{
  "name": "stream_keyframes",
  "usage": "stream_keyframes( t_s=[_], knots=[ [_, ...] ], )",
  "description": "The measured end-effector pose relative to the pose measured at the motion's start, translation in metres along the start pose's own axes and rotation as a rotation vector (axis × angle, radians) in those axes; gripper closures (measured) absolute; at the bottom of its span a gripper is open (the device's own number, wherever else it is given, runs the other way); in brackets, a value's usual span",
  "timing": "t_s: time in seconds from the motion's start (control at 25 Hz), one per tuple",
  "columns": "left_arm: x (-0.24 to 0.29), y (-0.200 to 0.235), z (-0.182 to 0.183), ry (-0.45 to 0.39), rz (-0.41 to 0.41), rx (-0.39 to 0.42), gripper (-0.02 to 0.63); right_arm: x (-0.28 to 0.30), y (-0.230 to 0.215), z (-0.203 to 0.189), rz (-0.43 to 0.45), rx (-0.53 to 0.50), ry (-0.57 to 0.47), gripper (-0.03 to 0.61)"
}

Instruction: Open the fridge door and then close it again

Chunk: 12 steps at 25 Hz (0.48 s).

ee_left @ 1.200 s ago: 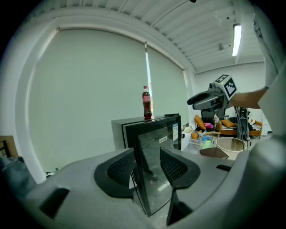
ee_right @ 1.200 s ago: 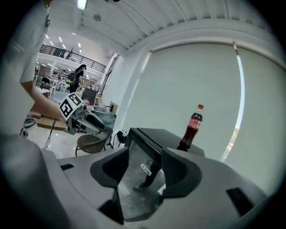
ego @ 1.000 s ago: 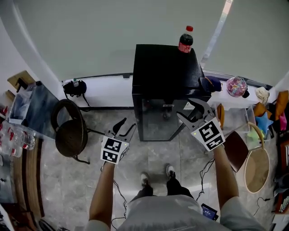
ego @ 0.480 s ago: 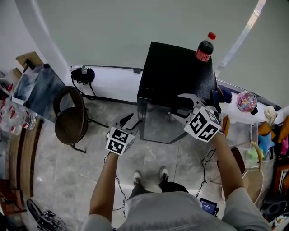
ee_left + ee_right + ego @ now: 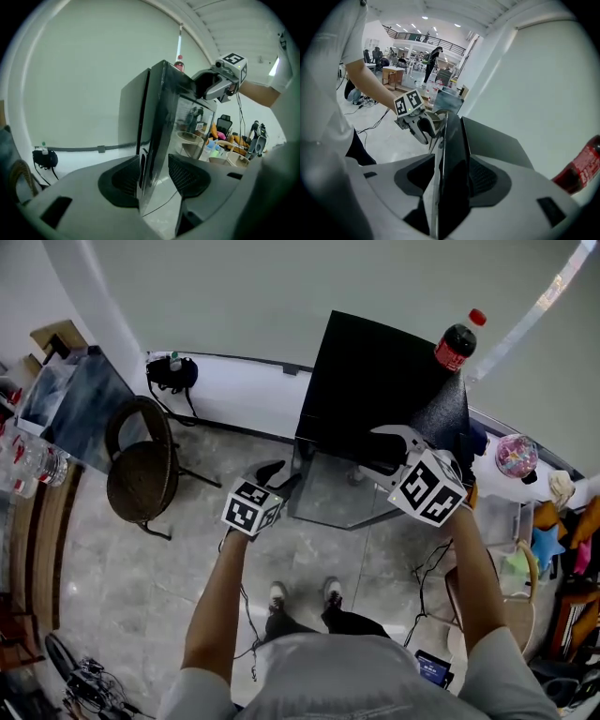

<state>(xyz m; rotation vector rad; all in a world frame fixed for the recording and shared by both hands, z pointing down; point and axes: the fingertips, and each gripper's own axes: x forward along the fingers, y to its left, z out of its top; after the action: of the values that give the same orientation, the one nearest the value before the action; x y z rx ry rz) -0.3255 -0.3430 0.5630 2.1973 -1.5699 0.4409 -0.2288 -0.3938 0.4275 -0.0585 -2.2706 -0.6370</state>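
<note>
Head view only: shoes (image 5: 277, 597) before fridge (image 5: 375, 376)

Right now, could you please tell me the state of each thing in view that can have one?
Fridge door: looks shut.
Left gripper: open, jaws astride the door's left edge.
Right gripper: open, jaws have just been closing, astride the door's top right corner.
Cola bottle: upright on the fridge, capped.
Chair: upright, left of the fridge.

Bare floor (image 5: 211, 448) between chair (image 5: 139, 486) and fridge (image 5: 375, 381)
</note>
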Motion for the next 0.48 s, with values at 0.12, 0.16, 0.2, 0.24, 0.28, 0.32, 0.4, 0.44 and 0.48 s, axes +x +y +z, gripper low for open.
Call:
stream_keyframes(
  t_s=[0.12,0.16,0.2,0.24,0.28,0.32,0.4,0.44,0.48],
  knots=[
    [0.010,-0.002,-0.009,0.027,-0.045,0.026,0.434,0.000,0.000,-0.001,-0.007,-0.007,0.011,0.365],
    [0.013,-0.002,-0.011,0.034,-0.057,0.027,0.434,0.000,0.000,-0.002,-0.007,-0.017,0.022,0.367],
    [0.016,-0.003,-0.013,0.038,-0.066,0.026,0.434,0.001,0.001,-0.003,-0.005,-0.031,0.036,0.367],
    [0.019,-0.002,-0.014,0.041,-0.072,0.024,0.434,0.002,0.003,-0.003,-0.003,-0.049,0.051,0.369],
    [0.022,-0.002,-0.015,0.042,-0.078,0.021,0.434,0.004,0.004,-0.004,-0.002,-0.067,0.067,0.371],
    [0.025,-0.002,-0.016,0.041,-0.084,0.014,0.434,0.004,0.005,-0.005,-0.003,-0.079,0.079,0.371],
    [0.030,-0.002,-0.017,0.033,-0.093,-0.008,0.436,0.005,0.004,-0.006,-0.008,-0.085,0.093,0.371],
    [0.031,-0.002,-0.017,0.028,-0.093,-0.019,0.437,0.006,0.003,-0.006,-0.012,-0.084,0.095,0.373],
    [0.032,0.000,-0.017,0.023,-0.091,-0.026,0.445,0.006,0.003,-0.006,-0.018,-0.083,0.097,0.373]
  ],
)
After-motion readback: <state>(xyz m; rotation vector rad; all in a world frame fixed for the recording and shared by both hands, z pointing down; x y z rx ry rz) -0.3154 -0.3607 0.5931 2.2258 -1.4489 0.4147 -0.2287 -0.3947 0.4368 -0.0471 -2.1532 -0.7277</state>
